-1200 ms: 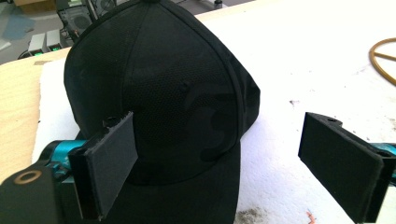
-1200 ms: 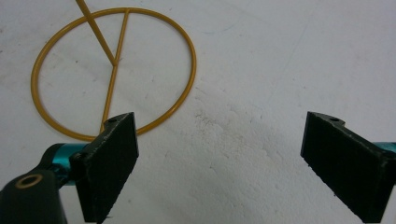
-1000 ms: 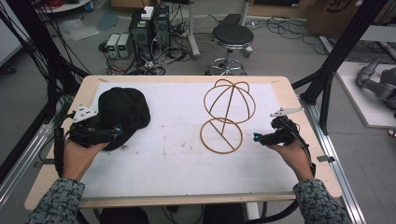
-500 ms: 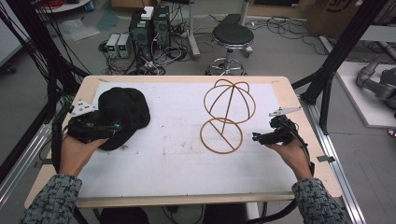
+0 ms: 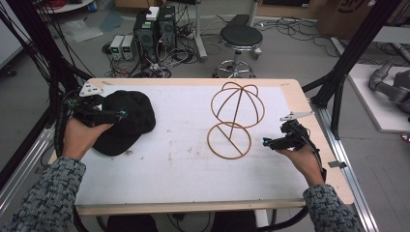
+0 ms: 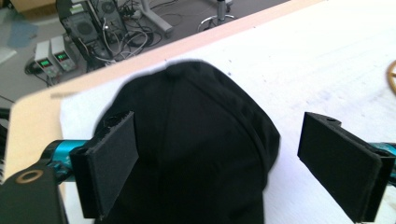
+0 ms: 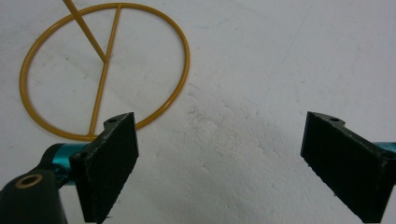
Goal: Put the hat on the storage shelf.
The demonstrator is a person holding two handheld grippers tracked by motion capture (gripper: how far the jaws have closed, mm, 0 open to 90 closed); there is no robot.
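Left tongs (image 6: 219, 161) gape wide over black cap (image 6: 196, 140) near surface's (image 5: 183, 169) far-left corner, probably lining up a grip. Right tongs (image 7: 224, 158), wide and empty, beside wire stand (image 5: 234, 118).

- In the left gripper view the black cap (image 6: 196, 154) runs off the bottom edge, its brim out of frame.
- The wire stand (image 7: 105, 70) loses its upper part past the right gripper view's top edge.
- The left gripper (image 5: 109, 115) covers part of the cap in the high view.
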